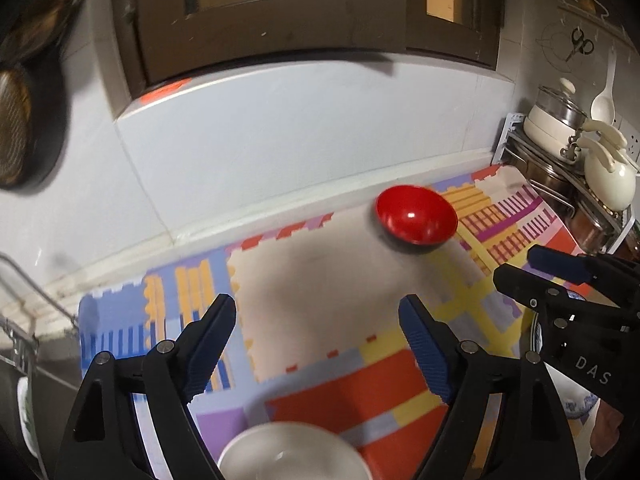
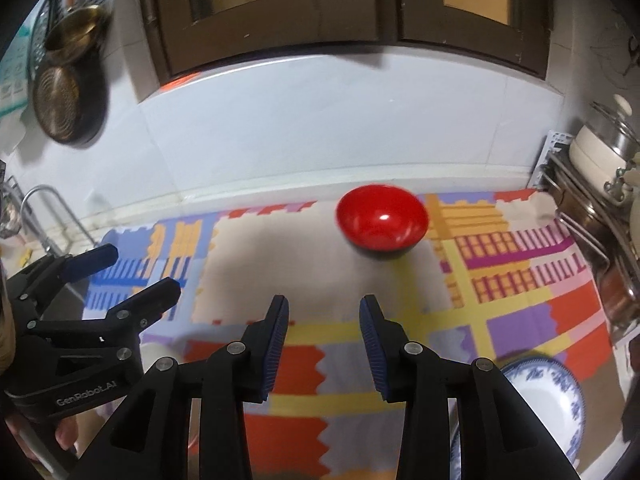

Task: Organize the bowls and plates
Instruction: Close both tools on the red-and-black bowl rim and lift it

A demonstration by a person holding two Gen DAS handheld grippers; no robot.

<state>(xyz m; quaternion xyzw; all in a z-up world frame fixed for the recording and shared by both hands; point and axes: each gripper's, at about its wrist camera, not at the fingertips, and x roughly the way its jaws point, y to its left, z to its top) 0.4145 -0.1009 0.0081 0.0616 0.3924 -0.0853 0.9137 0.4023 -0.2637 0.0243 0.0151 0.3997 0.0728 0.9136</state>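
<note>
Above mat (image 1: pixel 320 280): left claw (image 1: pixel 316 316) gaping, right claw (image 2: pixel 324 312) half-spread, both empty.

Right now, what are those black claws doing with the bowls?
A person holds two claws over a colourful mat, tidying dishes. Both the left claw and the right claw are open and hold nothing. A red bowl sits ahead, a white bowl under the left claw, a blue-patterned plate at the right.

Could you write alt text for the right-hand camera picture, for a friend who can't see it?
A red bowl sits empty on a colourful patchwork mat by a white tiled wall. The right gripper reaches toward it, jaws open and empty. The left gripper is at lower left, a blue-patterned plate at lower right.
</note>
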